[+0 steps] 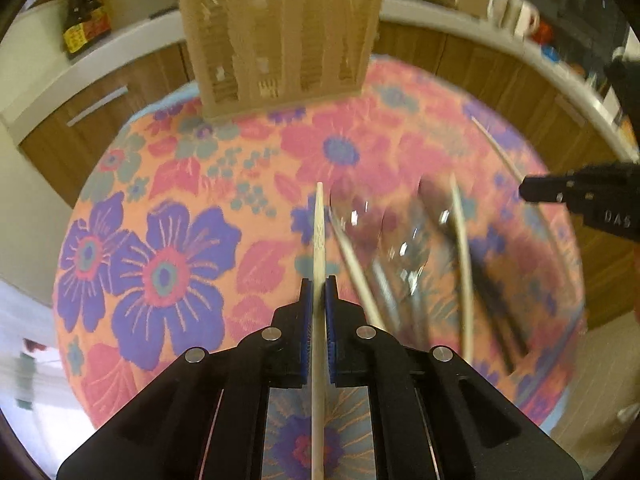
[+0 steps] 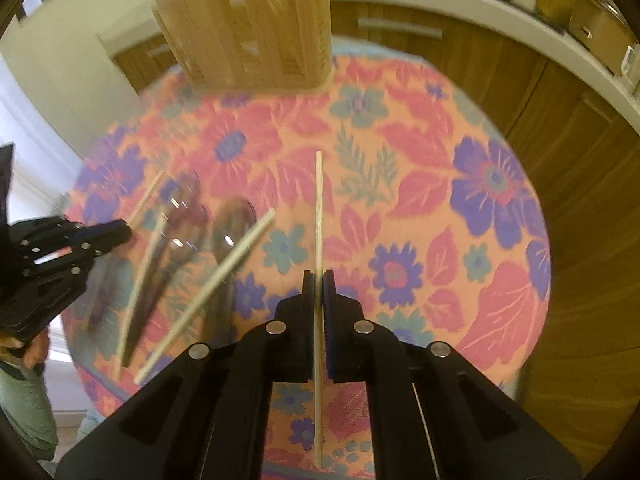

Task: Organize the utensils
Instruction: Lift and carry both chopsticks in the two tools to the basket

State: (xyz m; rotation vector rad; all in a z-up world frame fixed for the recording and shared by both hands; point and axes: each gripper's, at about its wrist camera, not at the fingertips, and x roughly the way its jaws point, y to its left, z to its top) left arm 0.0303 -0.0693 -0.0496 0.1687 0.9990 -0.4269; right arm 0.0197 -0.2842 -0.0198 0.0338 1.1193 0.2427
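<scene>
Each gripper holds one chopstick clamped between closed jaws, the stick running straight along the fingers toward the slotted holder. In the left wrist view the left gripper (image 1: 319, 286) grips its chopstick (image 1: 319, 232), tip aimed up the frame at the holder (image 1: 280, 36), which stands at the top centre on the far edge of the flowered bench (image 1: 180, 184). In the right wrist view the right gripper (image 2: 319, 280) pinches a second chopstick (image 2: 319, 208), with the holder up and slightly left; neither arm looks clearly nearer. Loose spoons (image 1: 404, 248) and chopsticks (image 2: 208, 292) lie between the grippers, blurred by motion. The holder's top is cut off in the right wrist view, its compartments hard to tell apart.
</scene>
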